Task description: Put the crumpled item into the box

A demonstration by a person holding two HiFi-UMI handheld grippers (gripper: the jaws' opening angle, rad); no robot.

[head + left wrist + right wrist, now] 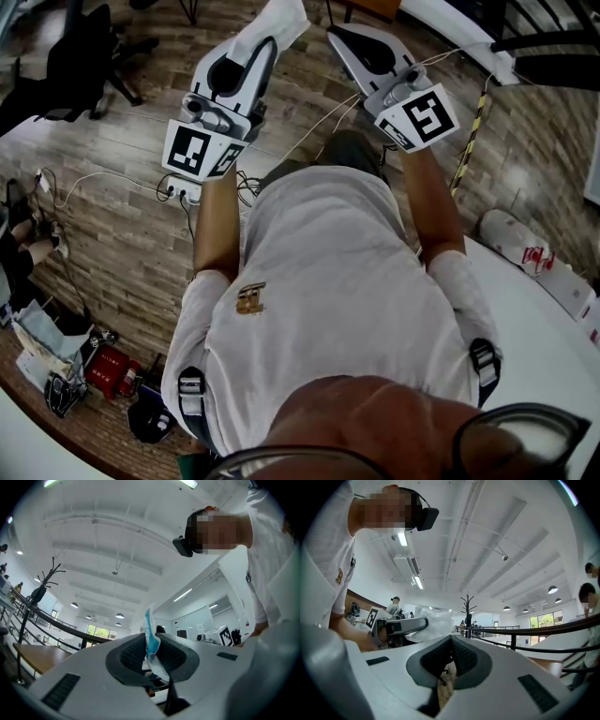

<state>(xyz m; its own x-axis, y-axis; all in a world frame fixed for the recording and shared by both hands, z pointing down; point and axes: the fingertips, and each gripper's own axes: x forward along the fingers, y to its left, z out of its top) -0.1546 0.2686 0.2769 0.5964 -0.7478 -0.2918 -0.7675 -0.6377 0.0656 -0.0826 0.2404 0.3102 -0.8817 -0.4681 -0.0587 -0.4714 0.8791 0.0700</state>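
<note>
Crumpled item (152,637): thin white scrap with a blue streak, pinched between the dark ribbed pads of the left gripper (262,52). Clamped there, jaws narrowed onto it, with the scrap poking out past the tips along the jaw line and a loose tail hanging down behind the pads. Seen from the head view as a pale crumple at the gripper's far end, held out in front of the torso and above bare wooden floor, not over any surface.

Right gripper (451,645): jaws together, nothing between the pads, only floor showing through the slot below them. Raised alongside the left one, just beside it, tips angled toward each other.

White surface (562,347): off to the person's right, its curved edge running past the right elbow, with a white packet with red print (514,242) lying near that edge. No box made out in any view, so impossible to say which way it lies from the scrap.

Likely next: carrying rather than picking up, since the grasp looks done. Left hand plainly the nearer one, being the holder. Probably a swing rightward toward the surface, if the box sits there.
</note>
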